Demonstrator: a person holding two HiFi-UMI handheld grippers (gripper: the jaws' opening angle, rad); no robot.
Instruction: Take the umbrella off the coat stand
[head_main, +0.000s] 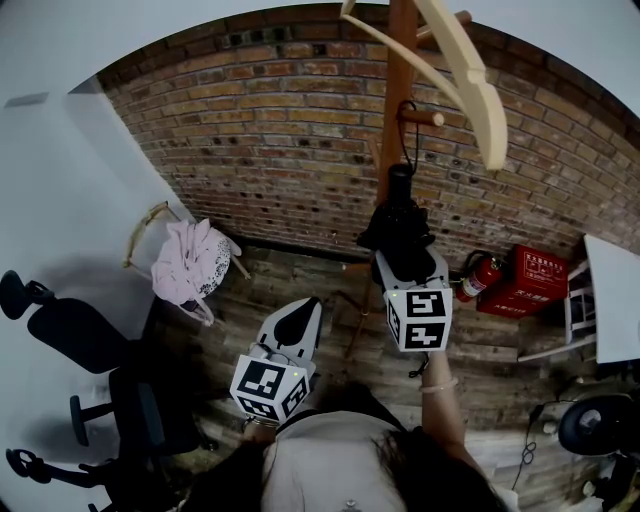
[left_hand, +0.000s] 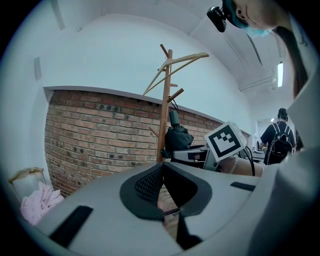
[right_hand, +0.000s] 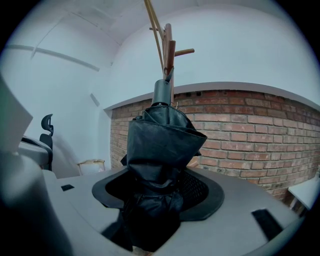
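Black and folded, the umbrella (right_hand: 160, 145) hangs close against the wooden coat stand (head_main: 398, 80) by a strap looped over a peg, in front of the brick wall (head_main: 270, 150). The right gripper (head_main: 403, 265) has its jaws clamped around the umbrella's bunched fabric. The left gripper (left_hand: 162, 169) sits lower and apart, its jaws pressed together on nothing.

brick wall (head_main: 280, 130), plank floor (head_main: 300, 275), black office chair (head_main: 62, 335)
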